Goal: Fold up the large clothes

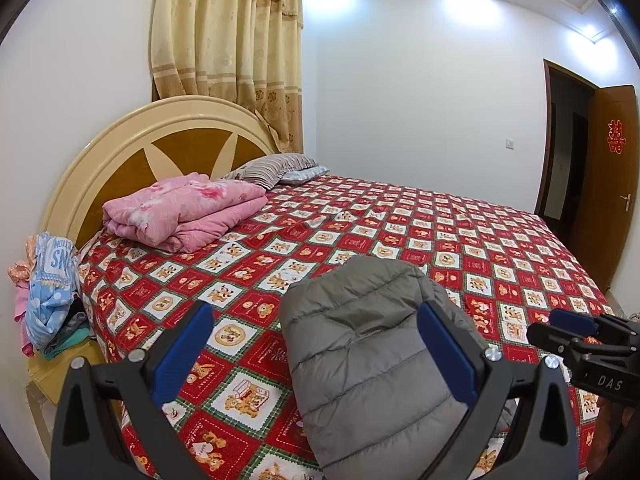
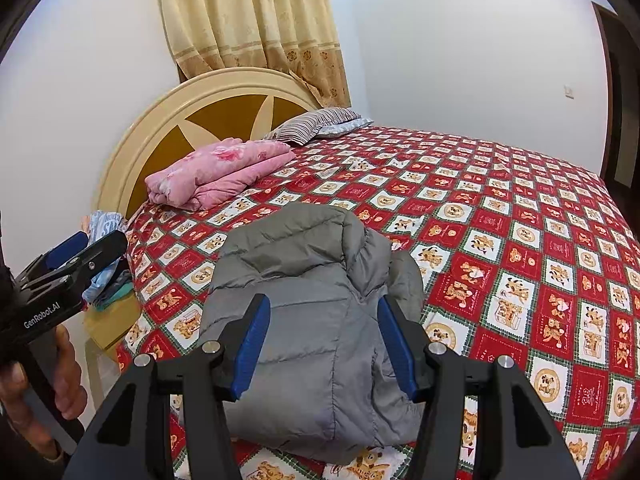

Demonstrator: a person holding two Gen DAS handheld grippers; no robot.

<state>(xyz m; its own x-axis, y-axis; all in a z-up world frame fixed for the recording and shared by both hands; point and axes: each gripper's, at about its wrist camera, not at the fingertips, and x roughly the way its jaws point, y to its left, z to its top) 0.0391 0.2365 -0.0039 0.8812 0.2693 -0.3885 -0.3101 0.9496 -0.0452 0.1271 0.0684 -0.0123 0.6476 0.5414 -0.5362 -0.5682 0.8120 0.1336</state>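
Note:
A grey quilted puffer jacket (image 1: 360, 344) lies folded into a compact bundle near the front edge of the bed; it also shows in the right wrist view (image 2: 308, 320). My left gripper (image 1: 316, 320) is open and empty, held above the jacket's left part. My right gripper (image 2: 324, 312) is open and empty, held just above the jacket's middle. The right gripper also shows at the right edge of the left wrist view (image 1: 572, 320). The left gripper shows at the left edge of the right wrist view (image 2: 84, 248).
The bed has a red checked bear-print cover (image 1: 460, 236). A folded pink quilt (image 1: 184, 212) and striped pillows (image 1: 280, 168) lie by the headboard (image 1: 132, 148). A pile of clothes (image 1: 52, 292) sits on a bedside stand at the left. An open door (image 1: 600, 168) is at the right.

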